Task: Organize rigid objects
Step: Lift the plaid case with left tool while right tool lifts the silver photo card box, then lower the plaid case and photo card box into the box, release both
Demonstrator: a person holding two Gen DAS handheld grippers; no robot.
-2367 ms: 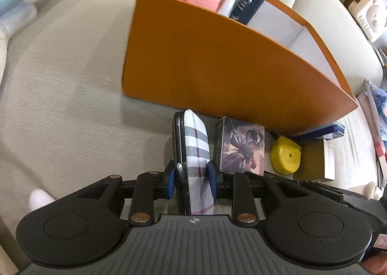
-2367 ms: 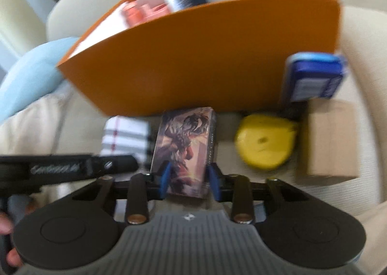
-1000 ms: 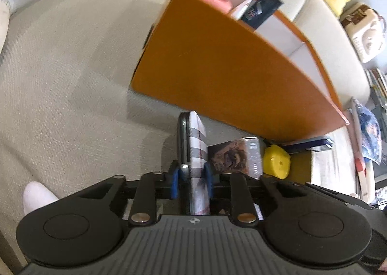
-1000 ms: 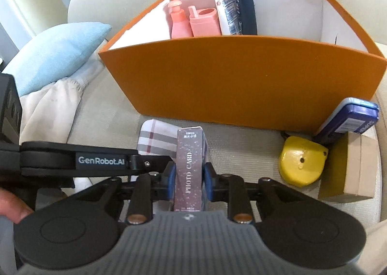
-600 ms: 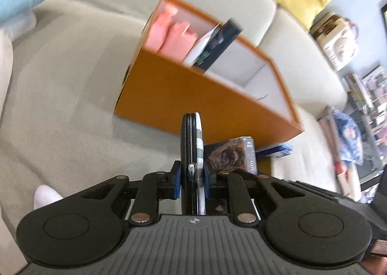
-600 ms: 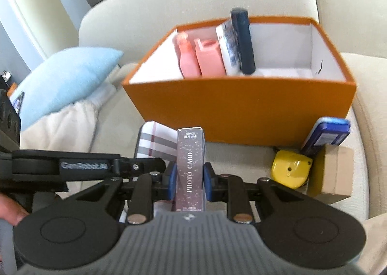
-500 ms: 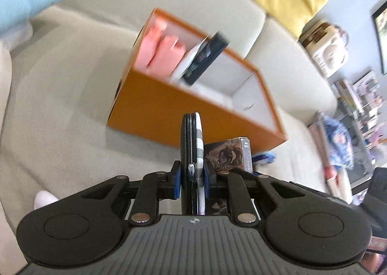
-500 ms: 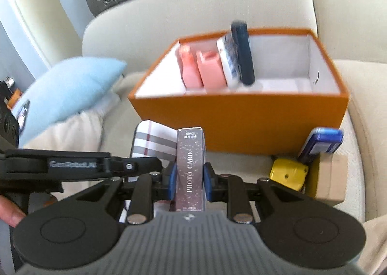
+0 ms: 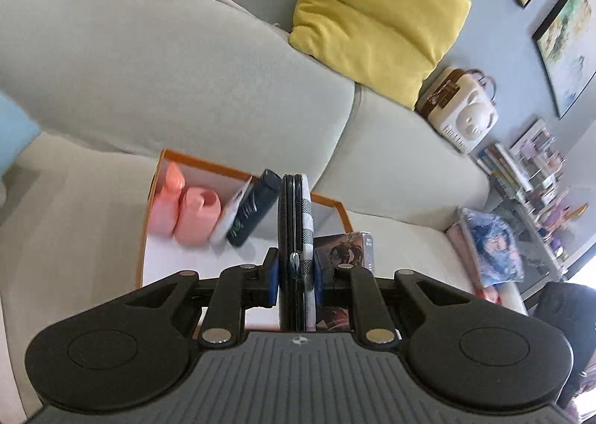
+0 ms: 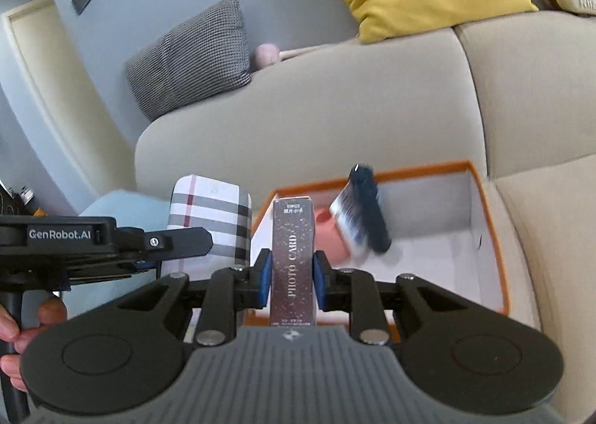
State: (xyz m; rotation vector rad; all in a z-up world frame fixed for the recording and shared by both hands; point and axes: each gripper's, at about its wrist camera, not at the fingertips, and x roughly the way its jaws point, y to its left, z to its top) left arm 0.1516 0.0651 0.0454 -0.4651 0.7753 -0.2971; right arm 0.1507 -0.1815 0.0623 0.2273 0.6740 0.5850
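My left gripper (image 9: 296, 271) is shut on a flat plaid case (image 9: 303, 222), held upright on edge above the orange box (image 9: 156, 178). The plaid case also shows in the right wrist view (image 10: 210, 215), left of the box. My right gripper (image 10: 292, 275) is shut on a photo card box (image 10: 293, 256), held upright over the orange box's (image 10: 491, 237) near wall. It also shows in the left wrist view (image 9: 344, 247). Inside the orange box stand two pink bottles (image 9: 182, 211), a white tube (image 9: 232, 213) and a dark bottle (image 9: 253, 213).
The orange box sits on a beige sofa seat (image 9: 74, 230) against the backrest (image 9: 186, 73). A yellow cushion (image 9: 376, 14) and a grey cushion (image 10: 193, 59) lie on top of the backrest. A cluttered table (image 9: 529, 208) stands to the right.
Both grippers have lifted their objects off the sofa seat and moved up and forward, over the orange box. The yellow item, blue case and brown box by the box's front have left view.
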